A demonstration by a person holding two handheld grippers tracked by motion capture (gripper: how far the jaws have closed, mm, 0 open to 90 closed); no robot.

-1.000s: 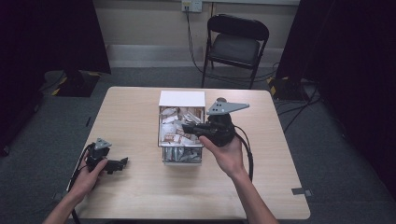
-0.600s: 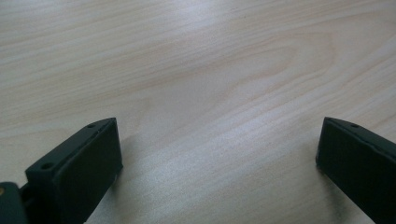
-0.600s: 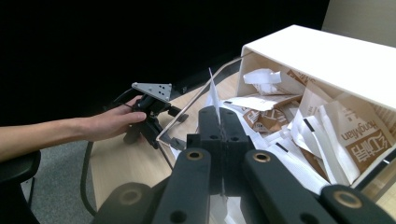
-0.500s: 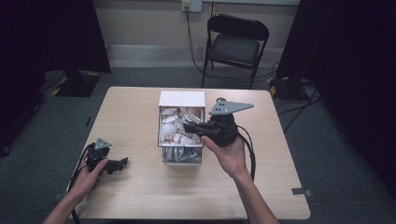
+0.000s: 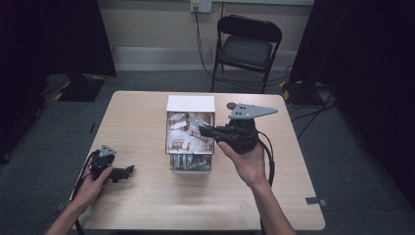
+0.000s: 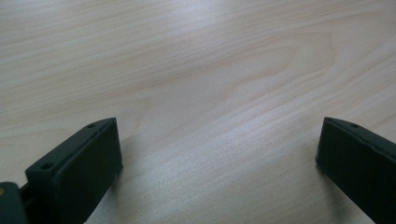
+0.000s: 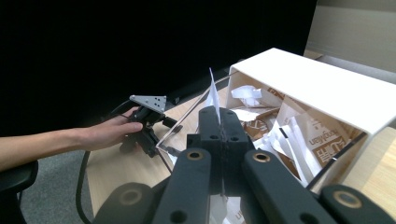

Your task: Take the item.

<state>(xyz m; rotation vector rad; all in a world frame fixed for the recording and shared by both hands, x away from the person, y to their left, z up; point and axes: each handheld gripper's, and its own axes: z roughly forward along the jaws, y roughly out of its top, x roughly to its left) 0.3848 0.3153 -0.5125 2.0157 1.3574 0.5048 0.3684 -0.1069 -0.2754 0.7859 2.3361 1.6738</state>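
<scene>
Two black jaws of the right gripper [image 7: 219, 122] are clenched flat together on a thin white packet [image 7: 212, 95]. In the right gripper view the packet stands on edge between the pads, and its long axis runs up and away from the jaw tips to a narrow pointed corner above them. Only the portion clear of the jaws is visible; the clamped end is hidden.

In the high view the right gripper [image 5: 208, 131] lies level above the right half of the open box [image 5: 191, 104], jaws pointing toward the left side of the table [image 5: 147, 210]. The packet itself is too small to tell apart there. Below the jaws the box holds a loose heap of white and brown packets [image 5: 183, 139]; whether the gripped packet touches this heap cannot be determined.

The left gripper [image 5: 128, 170] rests on the table at the near left, well apart from the box, with the person's left hand [image 5: 93, 183] on its body. In the left gripper view its jaws stand wide apart over bare wood, released, nothing between them.
</scene>
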